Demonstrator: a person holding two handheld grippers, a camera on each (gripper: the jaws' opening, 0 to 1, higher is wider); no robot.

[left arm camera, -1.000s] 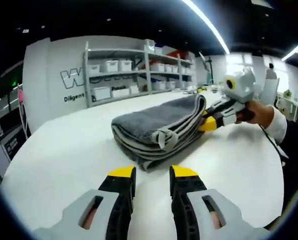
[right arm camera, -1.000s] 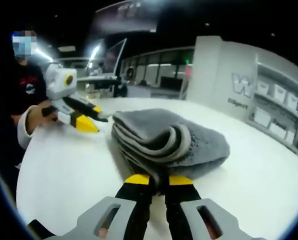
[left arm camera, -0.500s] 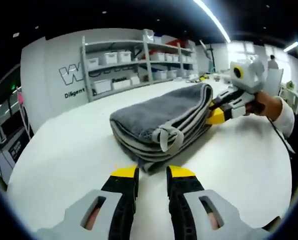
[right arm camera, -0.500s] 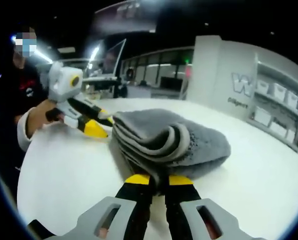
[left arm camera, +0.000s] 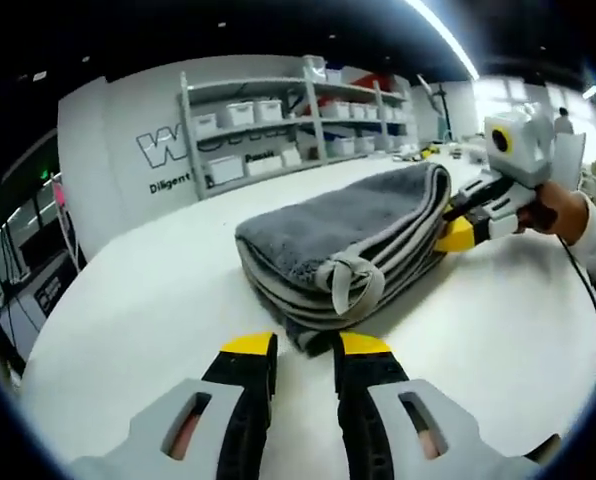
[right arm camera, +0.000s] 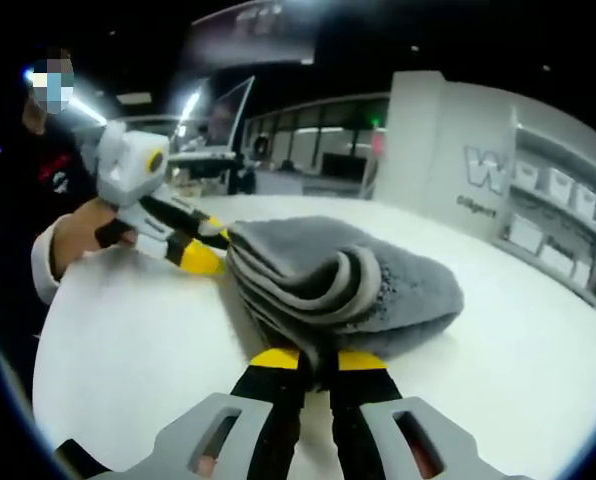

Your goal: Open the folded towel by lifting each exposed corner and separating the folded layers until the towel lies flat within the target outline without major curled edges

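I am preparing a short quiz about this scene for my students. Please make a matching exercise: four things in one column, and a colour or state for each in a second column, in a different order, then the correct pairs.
Column 1:
1. towel
2. table
3. left claw
4. storage shelves

Column 2:
A. holds pale bins, against the back wall
B. grey, folded in several layers
C. yellow tips, close to the towel's near edge
D. white, bare surface around the towel

Pairs: 1-B, 2-D, 3-C, 4-A
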